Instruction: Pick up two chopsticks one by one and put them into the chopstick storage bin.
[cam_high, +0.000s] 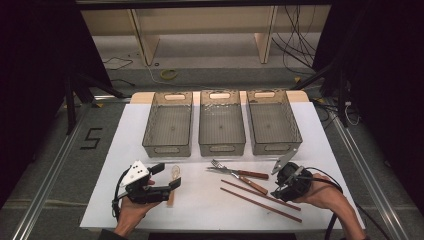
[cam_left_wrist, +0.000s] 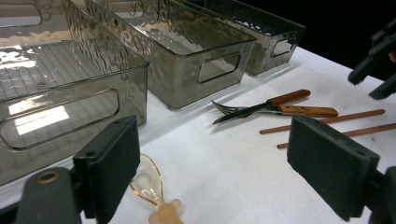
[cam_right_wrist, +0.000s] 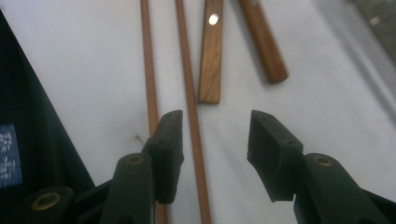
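My left gripper (cam_high: 168, 176) is open at the table's front left, its jaws wide apart (cam_left_wrist: 212, 158). Low between them lies a clear spoon (cam_left_wrist: 148, 181) with a pale handle (cam_high: 175, 172). A fork and a knife (cam_high: 235, 172) with wooden handles lie crossed at mid-table (cam_left_wrist: 261, 107). Two brown chopsticks (cam_high: 260, 197) lie side by side in front of them. My right gripper (cam_high: 277, 192) is open just above the chopsticks' right end. One chopstick (cam_right_wrist: 189, 84) runs between its jaws (cam_right_wrist: 215, 140), and the other (cam_right_wrist: 149, 70) passes under the left jaw.
Three grey translucent bins (cam_high: 167, 149) (cam_high: 221, 148) (cam_high: 275, 147) stand in a row at the back of the white table (cam_high: 325, 150); nothing shows inside them. Black frame legs and cables flank the table. The table's front edge is close behind both hands.
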